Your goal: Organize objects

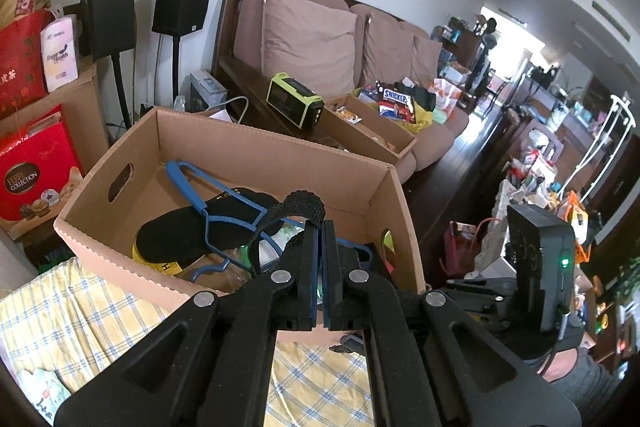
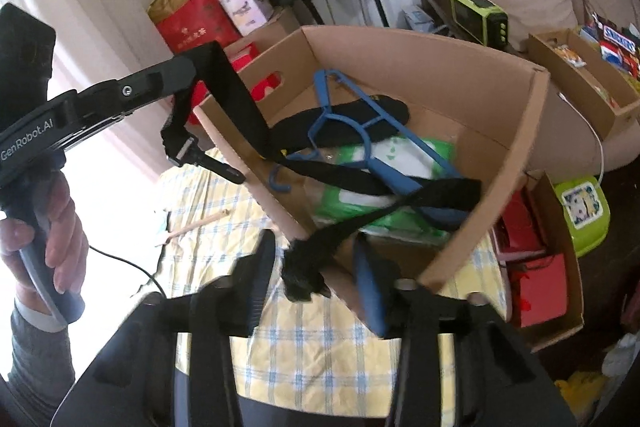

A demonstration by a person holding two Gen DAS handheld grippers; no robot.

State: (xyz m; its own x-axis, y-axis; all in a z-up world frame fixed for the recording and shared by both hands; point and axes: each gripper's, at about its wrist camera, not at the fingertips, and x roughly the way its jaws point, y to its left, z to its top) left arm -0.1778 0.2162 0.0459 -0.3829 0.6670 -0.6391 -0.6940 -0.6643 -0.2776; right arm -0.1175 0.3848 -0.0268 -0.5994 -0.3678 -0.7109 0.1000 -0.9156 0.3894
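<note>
The left tool [image 1: 320,227] is clamped on a loop of the black woven strap [image 1: 298,209], pinched at the centre of the left wrist view above the open brown cardboard box [image 1: 248,147]; holding it by the fold seems meant to lift the length clear of the clutter. In the right wrist view the strap [image 2: 240,115] runs from that tool at upper left down across the box to the bottom centre, where its other end hangs between the spread fingers of the right tool [image 2: 312,279], which looks apart and not gripping (motion blur makes this less than certain). The blue plastic clothes hanger [image 2: 360,123] lies in the box over a black insole [image 2: 304,131], beneath the strap, so it may snag. The box rests on a yellow checked cloth [image 2: 304,355].
</note>
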